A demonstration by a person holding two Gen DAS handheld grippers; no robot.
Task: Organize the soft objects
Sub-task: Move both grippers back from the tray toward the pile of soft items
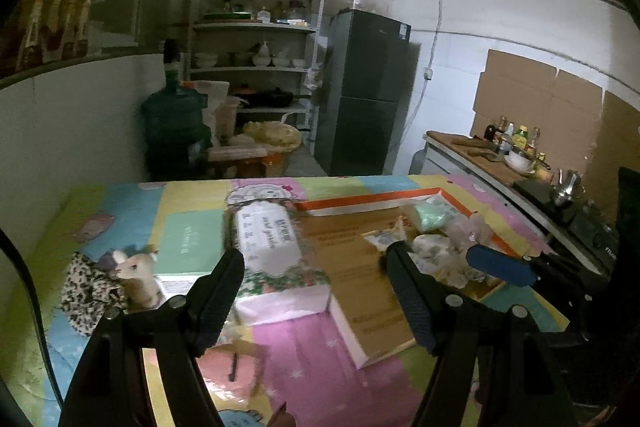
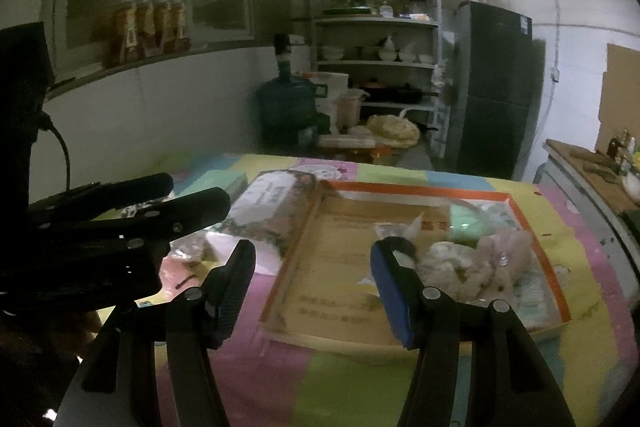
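A floral tissue pack (image 1: 272, 247) (image 2: 272, 203) with a white label lies on the colourful table cover. Its right side leans on the rim of a shallow cardboard box (image 1: 360, 275) (image 2: 332, 267) edged in orange. In the box's far right corner sit pale plush toys (image 2: 480, 263) (image 1: 436, 251) and a mint-green soft pack (image 2: 468, 223). A small plush animal (image 1: 136, 271) rests against leopard-print cloth (image 1: 88, 291) at the left. My left gripper (image 1: 315, 251) (image 2: 198, 189) hovers open above the tissue pack, holding nothing. My right gripper (image 2: 313, 247) is open and empty over the box's left half.
A flat mint-green pack (image 1: 192, 239) lies beyond the plush animal. Past the table stand a water jug (image 1: 172, 123), shelves of dishes (image 1: 256, 59) and a dark fridge (image 1: 368, 95). A counter with bottles and a stove (image 1: 520, 163) runs along the right.
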